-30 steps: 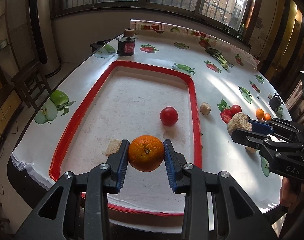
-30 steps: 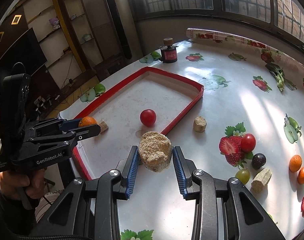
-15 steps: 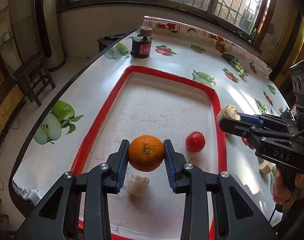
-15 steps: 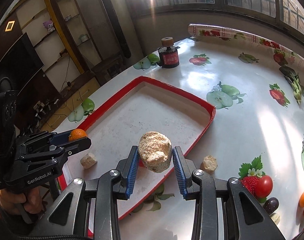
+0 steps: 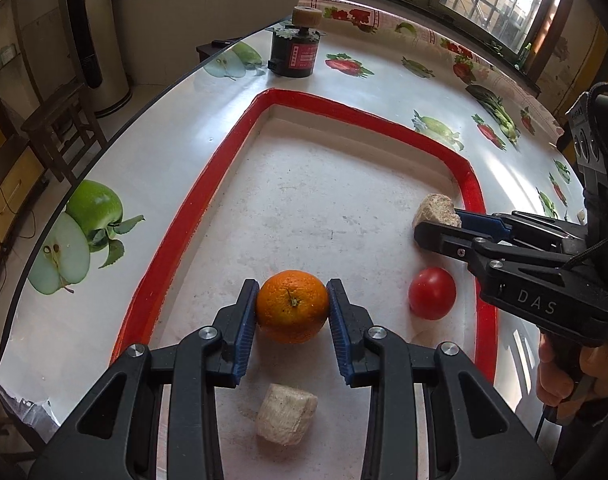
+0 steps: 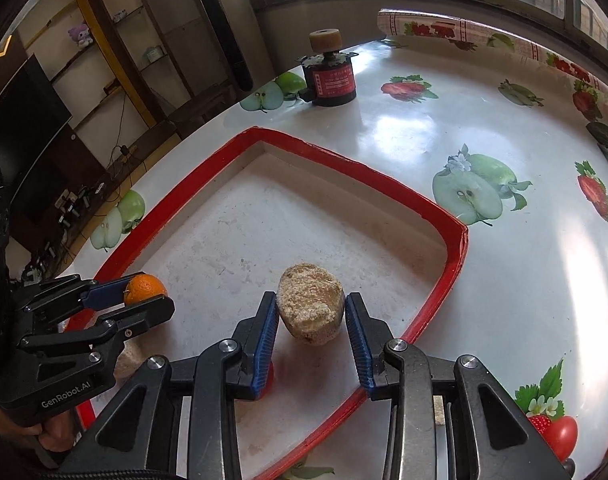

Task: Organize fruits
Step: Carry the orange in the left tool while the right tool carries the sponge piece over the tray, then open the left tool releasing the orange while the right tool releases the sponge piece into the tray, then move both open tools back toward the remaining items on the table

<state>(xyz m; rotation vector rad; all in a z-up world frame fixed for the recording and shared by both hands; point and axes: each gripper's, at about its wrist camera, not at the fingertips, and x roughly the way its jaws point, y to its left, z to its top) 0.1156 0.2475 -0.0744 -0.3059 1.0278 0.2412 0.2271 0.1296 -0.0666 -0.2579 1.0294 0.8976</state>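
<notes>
My left gripper (image 5: pixel 292 308) is shut on an orange (image 5: pixel 292 306) and holds it above the near part of the red-rimmed tray (image 5: pixel 356 114). My right gripper (image 6: pixel 311 320) is shut on a tan, rough lump (image 6: pixel 310 308) and holds it over the tray's right side (image 6: pixel 452 264). In the left wrist view the right gripper (image 5: pixel 436 222) comes in from the right with the lump (image 5: pixel 434 208). A red tomato (image 5: pixel 432 293) and a pale tan block (image 5: pixel 286 414) lie in the tray. The right wrist view shows the left gripper (image 6: pixel 144 298) with the orange (image 6: pixel 144 286).
A black and red jar (image 5: pixel 296 50) with a tan lid stands beyond the tray's far corner; it also shows in the right wrist view (image 6: pixel 332 78). The table has a glossy fruit-print cloth (image 6: pixel 504 128). A tomato (image 6: pixel 564 436) lies on the cloth at right. The table edge (image 5: pixel 44 216) runs along the left.
Both grippers have moved forward over the tray, still holding the orange and the lump. The tan block now lies under the left gripper, and the tomato under the right one.
</notes>
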